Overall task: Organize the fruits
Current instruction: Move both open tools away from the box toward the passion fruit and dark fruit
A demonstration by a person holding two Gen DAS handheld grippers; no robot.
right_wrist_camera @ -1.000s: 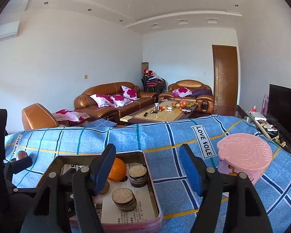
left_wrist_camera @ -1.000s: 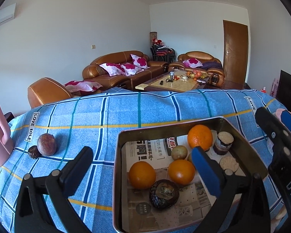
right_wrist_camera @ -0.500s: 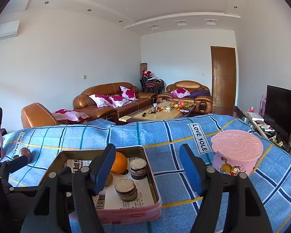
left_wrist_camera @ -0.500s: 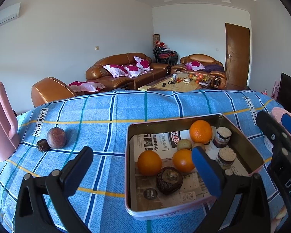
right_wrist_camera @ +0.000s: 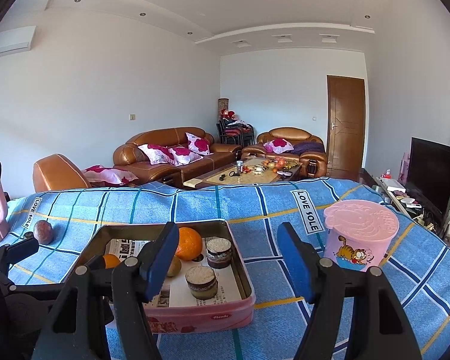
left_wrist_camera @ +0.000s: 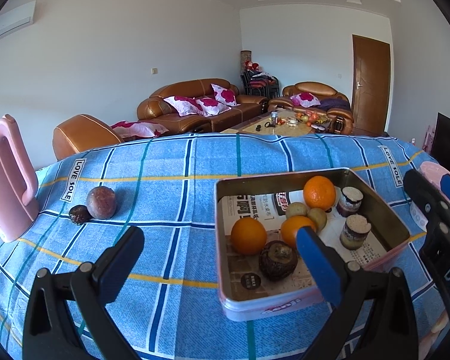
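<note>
The desk [left_wrist_camera: 171,180] is covered by a blue checked cloth printed with "LOVE SOLE". In the left wrist view, a pink tin [left_wrist_camera: 264,309] lined with newspaper is located at 4 o'clock from the cloth's middle. A pink jug [left_wrist_camera: 7,180] is positioned at the 9 o'clock edge. In the right wrist view, a pink lidded tub [right_wrist_camera: 360,237] with a cartoon cat is seen at 3 o'clock from the tin, well apart from it.

Three oranges [left_wrist_camera: 248,235] are contained in the tin, one of them at the far wall. Two small green-brown fruits [left_wrist_camera: 297,210] are placed between them, and a dark round fruit [left_wrist_camera: 278,259] lies at 6 o'clock from the oranges. Two short layered cakes [left_wrist_camera: 354,231] are stood along the tin's 3 o'clock side.

Outside the tin, at 9 o'clock from it, a reddish-brown round fruit [left_wrist_camera: 101,202] is found on the cloth, touching a smaller dark fruit [left_wrist_camera: 79,218].

The left tongs [left_wrist_camera: 219,259] are held apart with nothing between the pads. The right tongs [right_wrist_camera: 228,258] are likewise held apart and nothing is clamped.
</note>
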